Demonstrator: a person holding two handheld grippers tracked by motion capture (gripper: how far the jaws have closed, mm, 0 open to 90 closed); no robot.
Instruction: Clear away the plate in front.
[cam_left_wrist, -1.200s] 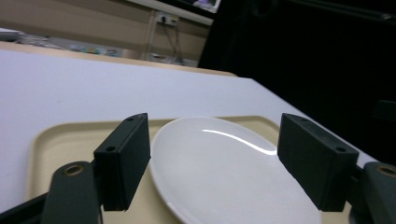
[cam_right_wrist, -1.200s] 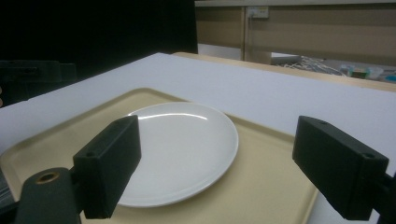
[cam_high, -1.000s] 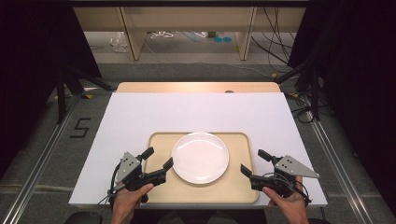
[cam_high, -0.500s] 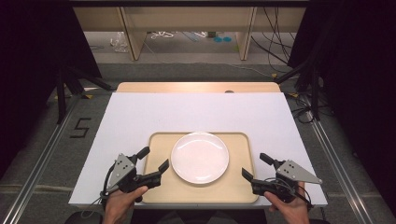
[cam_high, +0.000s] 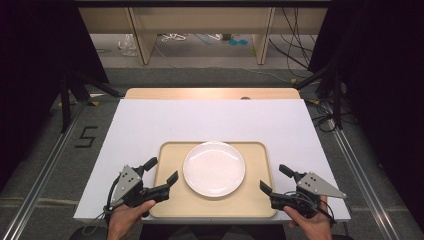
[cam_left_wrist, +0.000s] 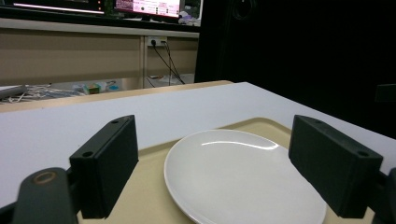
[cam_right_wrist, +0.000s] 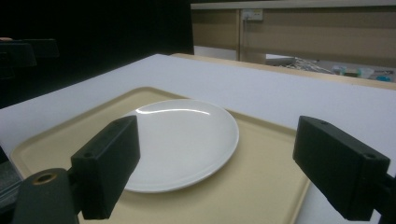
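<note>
Plate (cam_high: 214, 168) centred on tray (cam_high: 260, 202), wide-open tools (cam_high: 161, 171) (cam_high: 273, 180) flanking its edges.

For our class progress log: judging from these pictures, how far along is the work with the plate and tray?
Done: the white plate lies flat on the beige tray, which sits on the white table. In hand: nothing is gripped; the left claw and right claw are open at the tray's two near corners, jaws pointing inward. Left: probably closing on the tray or plate and moving it.
</note>
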